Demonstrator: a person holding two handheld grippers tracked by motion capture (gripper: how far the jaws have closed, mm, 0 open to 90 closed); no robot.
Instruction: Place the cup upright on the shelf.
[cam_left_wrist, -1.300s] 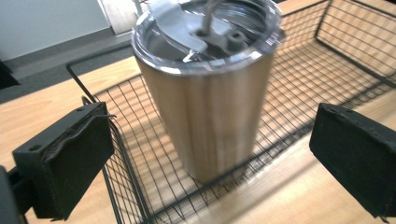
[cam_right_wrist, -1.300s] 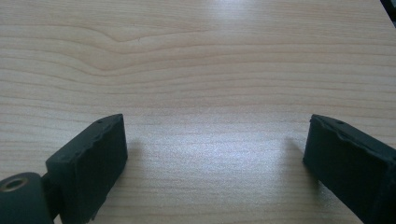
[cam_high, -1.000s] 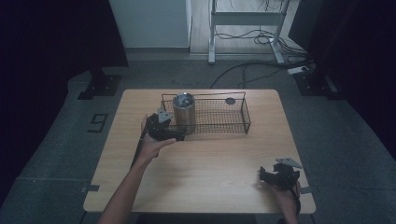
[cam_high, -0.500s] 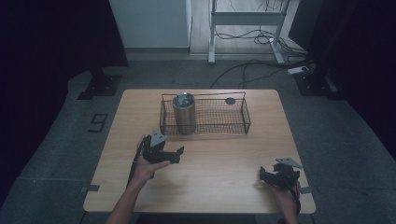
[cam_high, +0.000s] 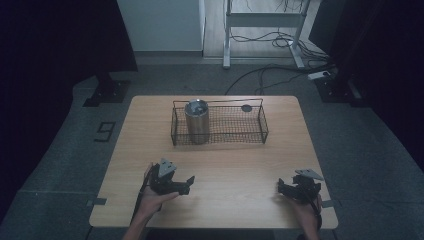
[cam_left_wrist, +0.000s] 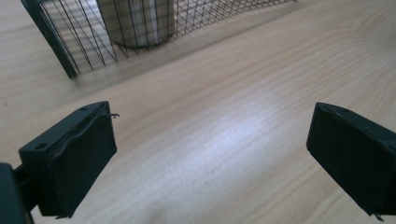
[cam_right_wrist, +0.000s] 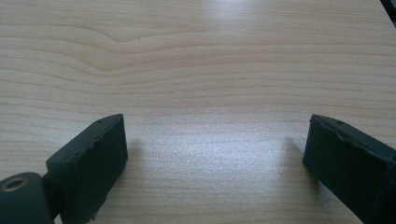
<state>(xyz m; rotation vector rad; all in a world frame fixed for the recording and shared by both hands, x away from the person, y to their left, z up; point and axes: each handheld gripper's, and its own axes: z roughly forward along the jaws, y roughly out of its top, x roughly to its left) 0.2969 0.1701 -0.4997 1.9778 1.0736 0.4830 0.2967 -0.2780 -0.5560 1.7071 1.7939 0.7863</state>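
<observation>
Wooden table (cam_high: 220, 165) on a grey floor, seen from the high view. Left gripper (cam_high: 186, 183) near the front edge, jaws spread wide, holding nothing, bare wood between them in the left gripper view. Behind it, a wire basket (cam_high: 252, 135) at the table's far side; a metal cup (cam_high: 197, 121) stands upright inside its left end. Right gripper (cam_high: 280, 187) at the front right corner, well apart from the basket, jaws likewise parted and empty.
</observation>
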